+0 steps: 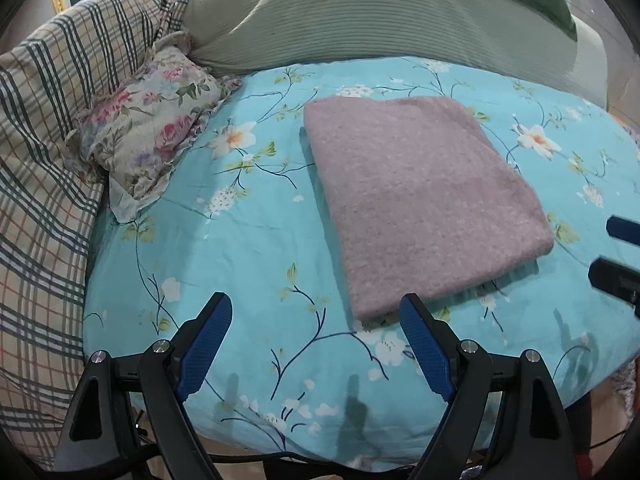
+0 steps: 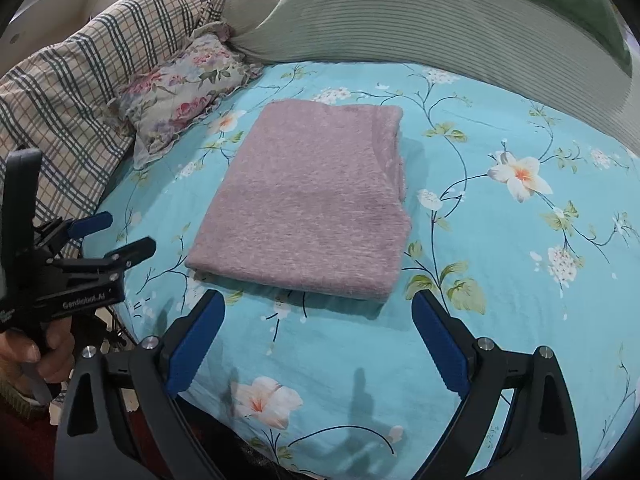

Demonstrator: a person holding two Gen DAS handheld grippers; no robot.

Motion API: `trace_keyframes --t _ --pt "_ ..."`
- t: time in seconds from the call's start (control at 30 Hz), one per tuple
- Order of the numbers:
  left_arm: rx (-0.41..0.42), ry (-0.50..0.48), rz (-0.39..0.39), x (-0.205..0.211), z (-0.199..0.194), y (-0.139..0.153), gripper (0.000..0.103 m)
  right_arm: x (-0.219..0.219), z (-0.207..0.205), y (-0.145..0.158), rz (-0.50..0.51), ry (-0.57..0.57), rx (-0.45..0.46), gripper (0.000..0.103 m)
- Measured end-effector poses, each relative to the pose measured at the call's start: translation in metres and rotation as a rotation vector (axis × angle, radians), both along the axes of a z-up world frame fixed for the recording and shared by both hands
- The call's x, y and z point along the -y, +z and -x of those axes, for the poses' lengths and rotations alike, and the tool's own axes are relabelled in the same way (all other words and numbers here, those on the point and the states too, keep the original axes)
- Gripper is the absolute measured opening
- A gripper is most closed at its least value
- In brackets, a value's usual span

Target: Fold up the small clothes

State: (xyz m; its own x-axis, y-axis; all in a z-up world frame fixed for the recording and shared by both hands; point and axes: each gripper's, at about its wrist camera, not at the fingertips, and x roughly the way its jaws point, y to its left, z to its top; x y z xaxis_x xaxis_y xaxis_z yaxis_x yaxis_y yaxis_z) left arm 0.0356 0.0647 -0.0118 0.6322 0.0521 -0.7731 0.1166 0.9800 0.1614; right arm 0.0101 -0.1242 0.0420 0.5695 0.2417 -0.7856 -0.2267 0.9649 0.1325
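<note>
A mauve knitted garment (image 1: pixel 420 196) lies folded into a flat rectangle on the turquoise floral bed sheet (image 1: pixel 248 240). It also shows in the right wrist view (image 2: pixel 312 204). My left gripper (image 1: pixel 316 308) is open and empty, hovering near the garment's near left corner. My right gripper (image 2: pixel 318 304) is open and empty, just short of the garment's near edge. The left gripper also shows at the left of the right wrist view (image 2: pixel 120 236), open. The right gripper's fingertips (image 1: pixel 620 232) show at the right edge of the left wrist view.
A floral pillow (image 1: pixel 152 128) lies left of the garment. A plaid quilt (image 1: pixel 44 140) is bunched along the left. A ribbed green duvet (image 1: pixel 360 12) lies across the back. The bed's front edge (image 1: pixel 320 452) is just below the grippers.
</note>
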Motion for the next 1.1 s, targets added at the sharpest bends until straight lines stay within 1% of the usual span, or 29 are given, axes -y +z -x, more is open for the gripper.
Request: trace_keyframes --t 0.1,0.27,0.5,0.77,1.1 --pt "-0.002 0.009 0.014 -0.001 -0.005 0.000 0.086 -0.002 -0.006 0.000 0.012 0.014 -0.004 0.095" --pt "-0.004 0.018 0.012 0.000 -0.012 0.000 0.086 -0.002 -0.017 0.001 -0.003 0.017 -0.002 0.095" --pt "-0.015 0.002 -0.009 0.004 -0.019 -0.003 0.086 -0.003 -0.031 -0.001 -0.024 0.016 -0.008 0.095" --pt "-0.020 -0.005 0.007 0.004 -0.026 -0.003 0.086 -0.002 -0.039 -0.002 -0.018 0.014 -0.012 0.095" --pt "-0.020 -0.013 0.009 0.007 -0.028 -0.002 0.086 0.006 -0.043 -0.007 -0.031 0.007 -0.023 0.095"
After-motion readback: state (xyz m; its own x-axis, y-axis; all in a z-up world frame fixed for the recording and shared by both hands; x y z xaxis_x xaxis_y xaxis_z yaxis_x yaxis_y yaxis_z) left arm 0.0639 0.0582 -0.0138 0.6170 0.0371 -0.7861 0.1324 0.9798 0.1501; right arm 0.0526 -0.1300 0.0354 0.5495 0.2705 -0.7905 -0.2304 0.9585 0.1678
